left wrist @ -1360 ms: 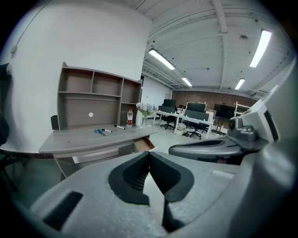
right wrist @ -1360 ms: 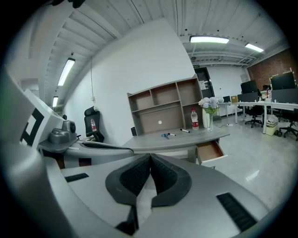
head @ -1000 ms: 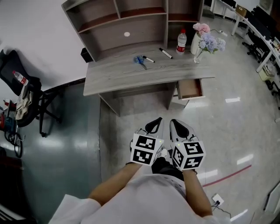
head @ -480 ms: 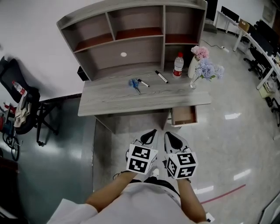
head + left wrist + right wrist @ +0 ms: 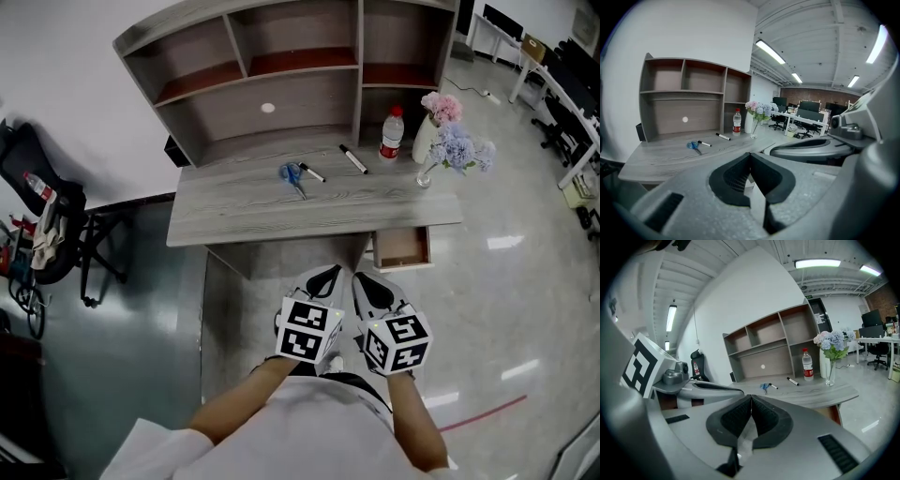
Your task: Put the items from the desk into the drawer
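On the grey wooden desk [image 5: 244, 217] lie blue-handled scissors [image 5: 291, 174], a short marker [image 5: 312, 173] beside them and a longer black marker [image 5: 353, 159] further right. The drawer [image 5: 401, 248] stands open under the desk's right end, and I see nothing inside it. My left gripper [image 5: 325, 277] and right gripper [image 5: 367, 279] are side by side in front of the desk, well short of it, both shut with nothing between the jaws. The scissors [image 5: 693, 146] and markers [image 5: 723, 137] show small in the left gripper view.
A water bottle [image 5: 391, 133] and vases of flowers [image 5: 448, 141] stand at the desk's right rear. A shelf hutch [image 5: 272, 66] rises behind the desk. A black chair [image 5: 52, 234] with a bag is at the left. Office desks [image 5: 562, 84] line the far right.
The view has shifted slightly; the desk sits a little lower and closer in the frame. Both grippers stay together, shut, in front of me.
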`<state>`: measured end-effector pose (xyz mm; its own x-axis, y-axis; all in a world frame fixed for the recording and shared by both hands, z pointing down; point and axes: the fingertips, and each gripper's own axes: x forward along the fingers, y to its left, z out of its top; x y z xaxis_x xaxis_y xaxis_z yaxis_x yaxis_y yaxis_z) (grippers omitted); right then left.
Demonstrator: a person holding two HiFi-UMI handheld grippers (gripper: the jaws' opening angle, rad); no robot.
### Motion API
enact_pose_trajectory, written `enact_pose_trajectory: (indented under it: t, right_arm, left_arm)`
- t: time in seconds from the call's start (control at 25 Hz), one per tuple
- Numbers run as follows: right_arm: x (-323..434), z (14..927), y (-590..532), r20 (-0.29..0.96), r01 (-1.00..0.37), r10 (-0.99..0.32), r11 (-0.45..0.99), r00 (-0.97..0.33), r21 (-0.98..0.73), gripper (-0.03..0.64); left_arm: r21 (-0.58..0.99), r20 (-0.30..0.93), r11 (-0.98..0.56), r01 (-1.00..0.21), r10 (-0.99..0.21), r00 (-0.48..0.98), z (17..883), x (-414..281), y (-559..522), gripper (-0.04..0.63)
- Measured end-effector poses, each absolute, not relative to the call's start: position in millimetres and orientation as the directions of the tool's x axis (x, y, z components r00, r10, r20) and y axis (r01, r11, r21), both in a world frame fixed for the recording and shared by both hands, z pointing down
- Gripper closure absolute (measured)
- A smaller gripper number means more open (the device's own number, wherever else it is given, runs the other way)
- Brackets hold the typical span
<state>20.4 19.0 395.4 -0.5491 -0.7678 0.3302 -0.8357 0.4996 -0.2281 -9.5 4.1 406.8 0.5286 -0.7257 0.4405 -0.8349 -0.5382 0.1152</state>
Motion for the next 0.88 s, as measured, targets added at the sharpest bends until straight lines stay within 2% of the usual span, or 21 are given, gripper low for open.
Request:
enact_pose_trajectory:
  t: [0.88]
  right_arm:
    - [-2.1, 425.6, -183.8, 0.409, -0.903, -0.805, 0.374, -0.43, -0.213, 0.615]
  left_arm:
    - [0.171, 0.466, -0.624, -0.763, -0.63, 0.62, 433.0, -36.5, -199.7, 0.592]
